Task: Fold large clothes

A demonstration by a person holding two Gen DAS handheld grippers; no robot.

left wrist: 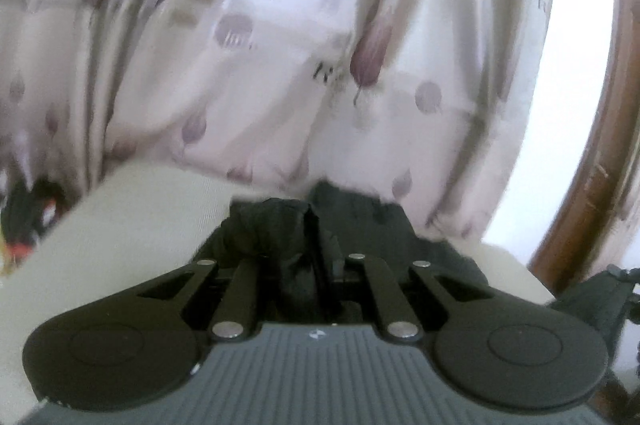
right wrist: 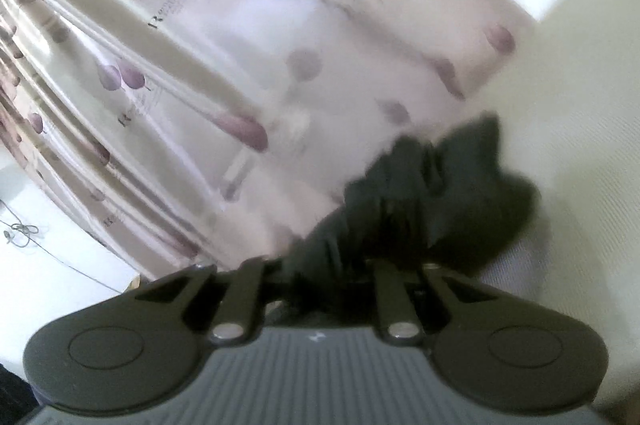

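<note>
The dark garment (left wrist: 352, 221) is bunched up and pinched at two spots, one in each gripper, and it's lifted off the bed, so honestly I can't tell which way its long axis runs or where the collar or hem is pointing; all that shows is crumpled black folds. In the right wrist view the garment (right wrist: 440, 185) fans out from the jaws up and to the right, with a ragged edge sticking out over the pale surface. Biggest thing in the room is the curtain (left wrist: 280, 45), white-ish with purple fruit prints and some lettering, hanging in long pleats and filling most of the background; everything is motion-blurred. Below it there's the cream bed surface (left wrist: 132, 225), plain fabric, which looks flat where it shows. On the right edge of the left view there's a curved brown wooden frame (left wrist: 588, 193) with a bright white wall next to it. The left gripper (left wrist: 316, 257) is clamped tight on a wad of the black cloth, fingers nearly together with fabric squeezed between them. The right gripper (right wrist: 340, 265) is the same deal, clenched on its own bunch of cloth. The other gripper's dark body peeks in at the far right of the left view. The bed beside the cloth looks open on both sides. A thin cord (right wrist: 24, 231) lies tangled off at the left of the right view.
</note>
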